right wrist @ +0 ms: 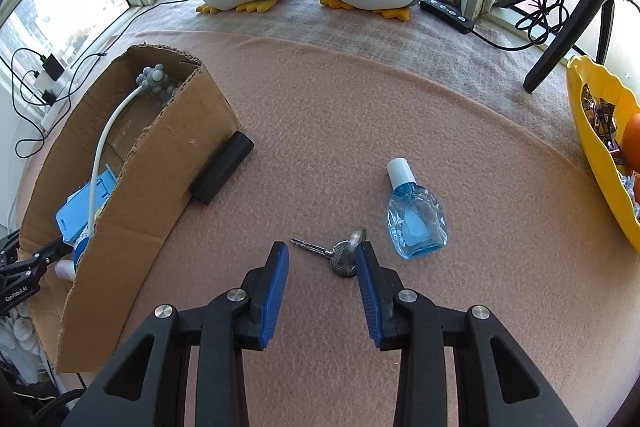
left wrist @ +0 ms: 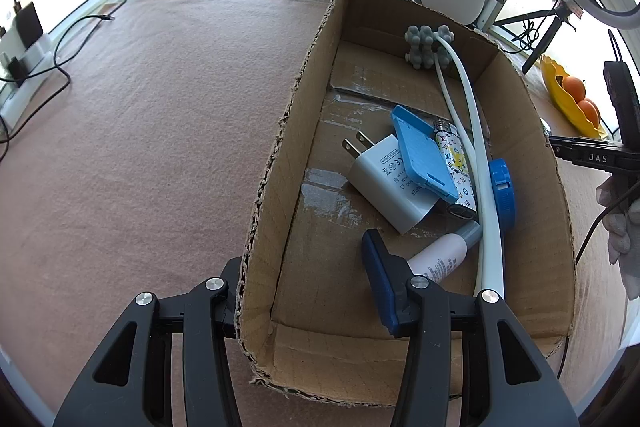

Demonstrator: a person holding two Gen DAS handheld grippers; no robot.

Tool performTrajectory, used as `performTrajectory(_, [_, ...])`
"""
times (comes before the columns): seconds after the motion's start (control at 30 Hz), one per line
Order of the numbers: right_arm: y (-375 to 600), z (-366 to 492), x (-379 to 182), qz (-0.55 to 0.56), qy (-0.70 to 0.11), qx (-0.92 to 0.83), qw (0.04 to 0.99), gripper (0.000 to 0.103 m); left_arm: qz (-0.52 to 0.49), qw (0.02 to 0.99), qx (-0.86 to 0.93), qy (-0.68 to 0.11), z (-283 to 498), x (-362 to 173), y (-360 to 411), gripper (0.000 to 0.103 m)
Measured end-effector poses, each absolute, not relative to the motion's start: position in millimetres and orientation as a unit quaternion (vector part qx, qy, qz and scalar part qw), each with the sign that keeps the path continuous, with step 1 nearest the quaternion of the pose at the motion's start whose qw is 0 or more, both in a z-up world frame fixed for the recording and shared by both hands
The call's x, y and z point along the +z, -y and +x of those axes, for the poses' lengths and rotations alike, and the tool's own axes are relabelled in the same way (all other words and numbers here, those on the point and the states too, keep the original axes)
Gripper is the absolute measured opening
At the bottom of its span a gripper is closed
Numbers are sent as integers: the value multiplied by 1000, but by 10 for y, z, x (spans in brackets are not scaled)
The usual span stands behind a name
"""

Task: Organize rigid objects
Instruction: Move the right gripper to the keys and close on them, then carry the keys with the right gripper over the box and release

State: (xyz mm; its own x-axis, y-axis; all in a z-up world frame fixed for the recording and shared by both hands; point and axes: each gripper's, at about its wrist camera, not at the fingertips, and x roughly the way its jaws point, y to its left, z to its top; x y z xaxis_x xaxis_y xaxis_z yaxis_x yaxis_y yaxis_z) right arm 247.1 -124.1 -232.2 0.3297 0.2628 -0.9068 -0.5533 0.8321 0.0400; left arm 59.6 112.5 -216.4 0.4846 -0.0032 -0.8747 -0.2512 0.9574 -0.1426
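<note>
the right gripper (right wrist: 322, 259), jaws apart and grasping nothing, straddles the key (right wrist: 332, 253), whose blade points left across the gap toward the cardboard box (right wrist: 132, 211).

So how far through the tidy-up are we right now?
Well along. The cardboard box already holds the white charger, blue card, lighter, blue lid, tube and white-handled massager. The left gripper grips the box wall. The right gripper is open around the keys. Left: keys, blue bottle, black cylinder.
</note>
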Motion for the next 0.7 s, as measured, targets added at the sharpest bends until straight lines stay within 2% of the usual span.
performTrajectory(0.27, [1339, 2549, -2316, -94, -529, 251, 805, 19, -126, 852, 73, -502, 598, -2162, -1127, 48])
performTrajectory(0.47, [1433, 2602, -2326, -64, -538, 239, 806, 5, -127, 852, 73, -502, 598, -2162, -1128, 48])
performTrajectory(0.7, [1392, 2488, -2231, -79, -517, 244, 817, 2, -127, 852, 73, -503, 599, -2161, -1130, 48])
